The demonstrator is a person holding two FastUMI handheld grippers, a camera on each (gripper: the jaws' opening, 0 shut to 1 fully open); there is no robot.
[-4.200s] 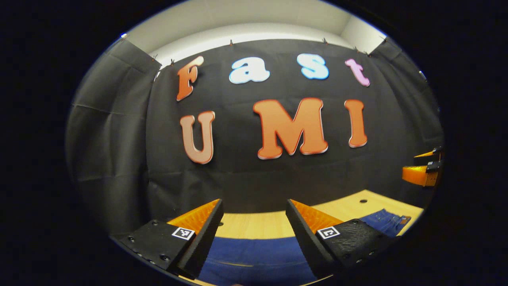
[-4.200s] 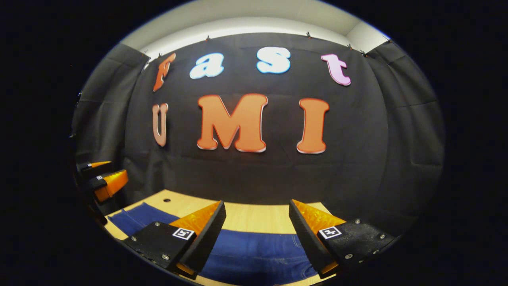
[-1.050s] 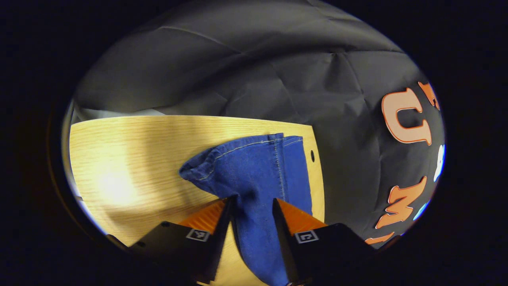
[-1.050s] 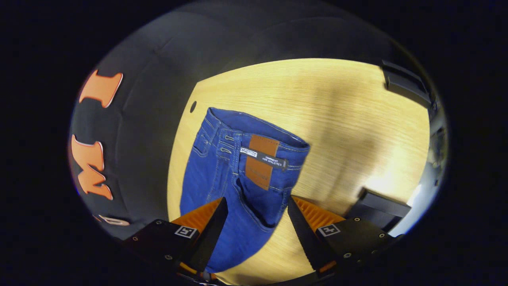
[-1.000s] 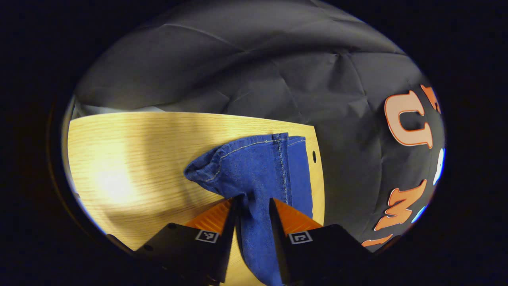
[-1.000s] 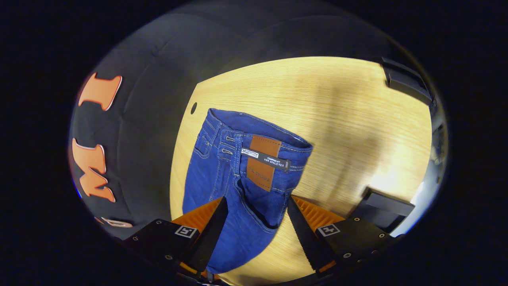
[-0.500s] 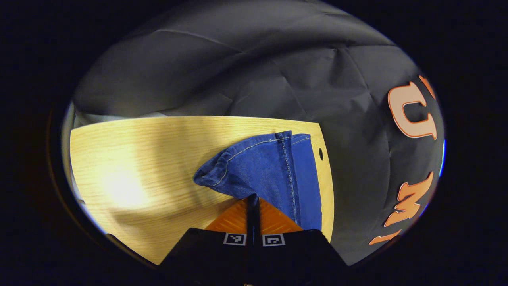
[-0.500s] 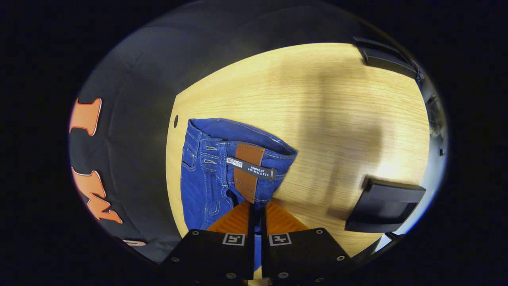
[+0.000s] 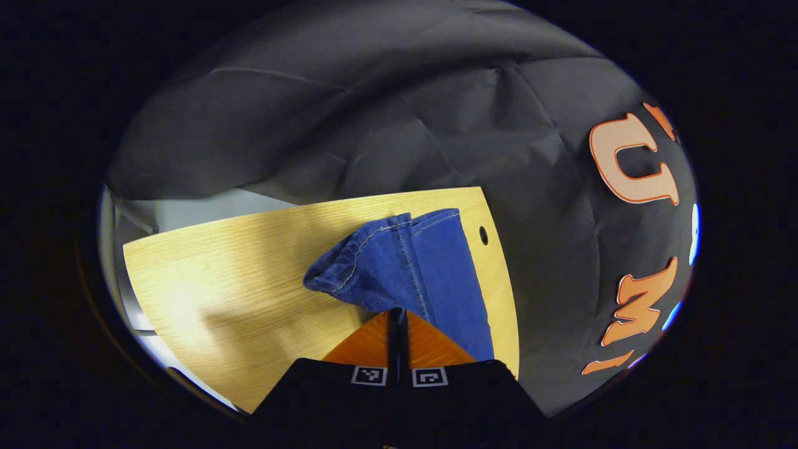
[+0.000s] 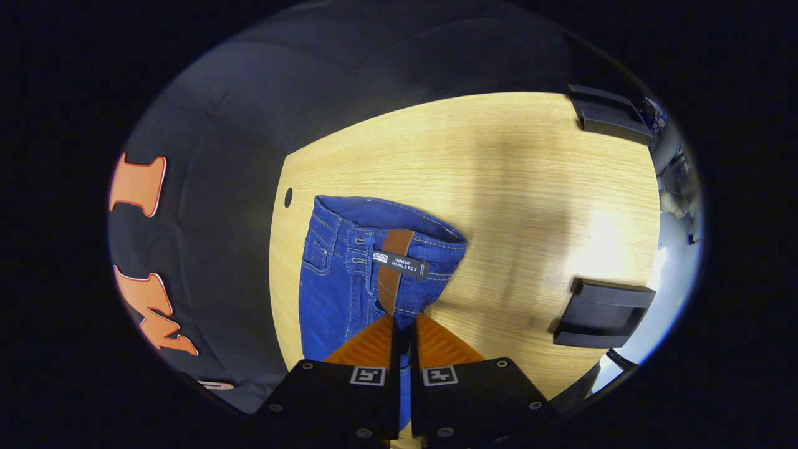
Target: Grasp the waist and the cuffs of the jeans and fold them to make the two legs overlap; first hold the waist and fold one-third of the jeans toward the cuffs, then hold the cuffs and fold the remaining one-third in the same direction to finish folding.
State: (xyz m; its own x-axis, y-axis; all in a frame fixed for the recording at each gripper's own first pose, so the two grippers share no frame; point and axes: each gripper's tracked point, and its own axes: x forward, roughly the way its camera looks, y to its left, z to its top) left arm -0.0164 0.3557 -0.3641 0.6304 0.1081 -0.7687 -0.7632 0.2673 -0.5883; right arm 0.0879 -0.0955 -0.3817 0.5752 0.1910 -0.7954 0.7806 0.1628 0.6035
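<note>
Denim jeans [image 10: 336, 293] pinched (both ends), claws [image 9: 396, 315] tilted down

both views downward, close, table [image 9: 237, 262] (shared)

A pale wood-grain surface [image 10: 499, 162] carries everything here, with a small round hole [image 10: 288, 197] near its far edge, just before the black cloth wall [image 10: 237, 125]. In the left gripper view the same surface [image 9: 237, 268] and hole [image 9: 484, 235] show. Two flat black objects sit well apart along the right side, one at the far corner [image 10: 608, 115], one nearer [image 10: 601, 312].
</note>
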